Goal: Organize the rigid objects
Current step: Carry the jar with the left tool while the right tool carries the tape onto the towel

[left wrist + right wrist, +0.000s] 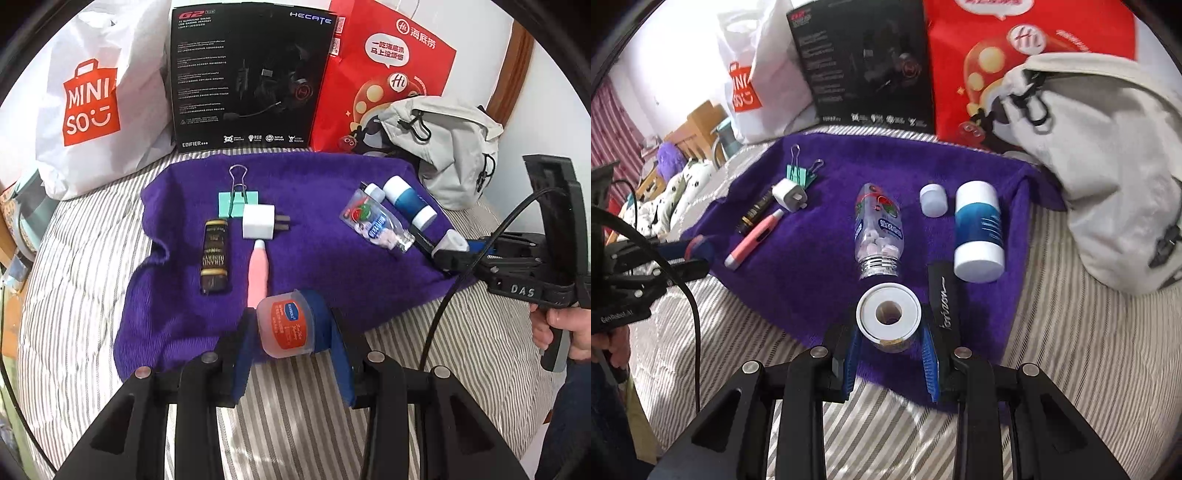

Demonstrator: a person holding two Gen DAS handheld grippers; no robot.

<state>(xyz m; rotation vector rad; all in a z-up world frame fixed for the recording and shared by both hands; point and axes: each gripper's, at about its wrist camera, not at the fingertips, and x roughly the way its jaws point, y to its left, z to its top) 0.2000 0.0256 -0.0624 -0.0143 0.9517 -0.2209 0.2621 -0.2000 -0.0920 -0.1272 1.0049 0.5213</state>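
On a purple towel (332,266) lie a green binder clip (236,201), a white charger plug (258,221), a dark patterned tube (214,254), a pink pen-shaped item (258,269), a clear candy bottle (877,229), a small white cap (933,199), a blue-and-white cylinder (979,229) and a black flat case (943,295). My left gripper (286,321) is shut on a small translucent jar with an orange label (288,325), held over the towel's near edge. My right gripper (888,332) is shut on a small container with a white ring-shaped lid (888,314), just short of the candy bottle's neck.
Against the wall behind the towel stand a white Miniso bag (88,103), a black headset box (247,74) and a red paper bag (384,66). A grey drawstring backpack (1108,166) slumps at the right. Striped bedding (74,295) surrounds the towel. A hand (565,328) holds the right gripper's handle.
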